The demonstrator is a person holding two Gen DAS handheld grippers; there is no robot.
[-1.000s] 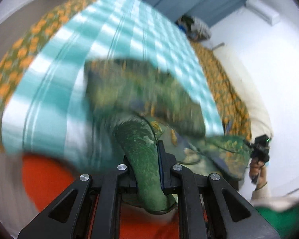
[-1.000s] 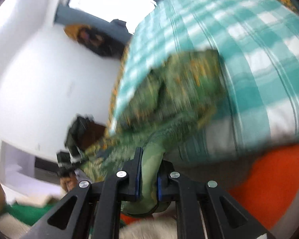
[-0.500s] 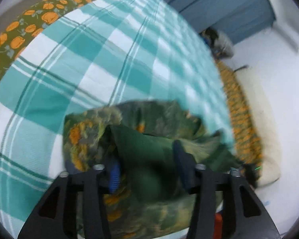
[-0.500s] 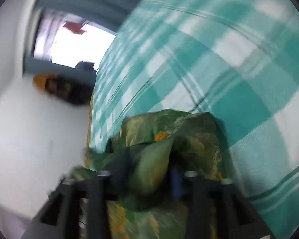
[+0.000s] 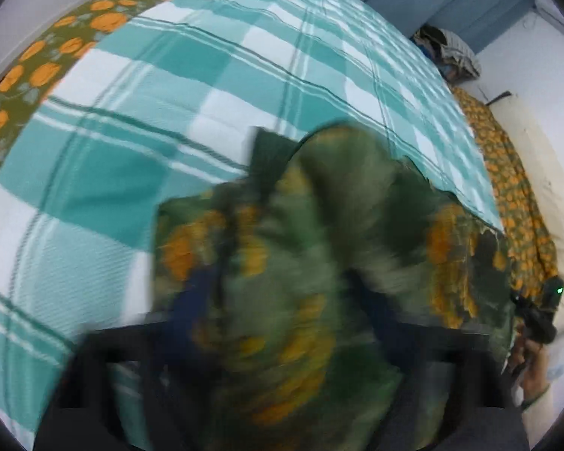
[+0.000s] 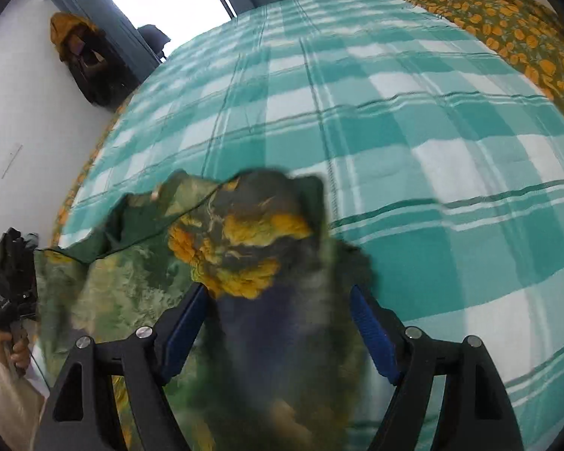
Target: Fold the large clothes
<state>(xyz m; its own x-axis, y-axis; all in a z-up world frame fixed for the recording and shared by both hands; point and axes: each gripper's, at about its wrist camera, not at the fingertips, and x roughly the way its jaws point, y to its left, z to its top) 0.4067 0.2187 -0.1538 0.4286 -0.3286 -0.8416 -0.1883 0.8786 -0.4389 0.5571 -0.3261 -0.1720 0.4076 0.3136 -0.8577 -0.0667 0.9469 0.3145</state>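
A large green garment with orange flowers [image 5: 319,248] lies bunched on the teal and white checked bed cover [image 5: 169,86]. It also shows in the right wrist view [image 6: 244,248]. My left gripper [image 5: 282,300] is blurred; its blue pads stand wide apart with the cloth loose between them. My right gripper [image 6: 282,312] is open, its blue pads [image 6: 186,323] wide apart, and the cloth falls blurred through the gap. Each gripper shows small at the edge of the other's view: the right [image 5: 541,315], the left [image 6: 11,285].
An orange-flowered green sheet [image 6: 515,26] edges the bed. A white wall [image 6: 22,120] stands at the left, with a dark bag pile [image 6: 90,64] by the blue curtain and window. A clothes heap [image 5: 447,52] sits at the bed's far corner.
Both grippers went from shut on the garment to open. The cloth dropped onto the bed cover, and both grippers moved forward over the bed.
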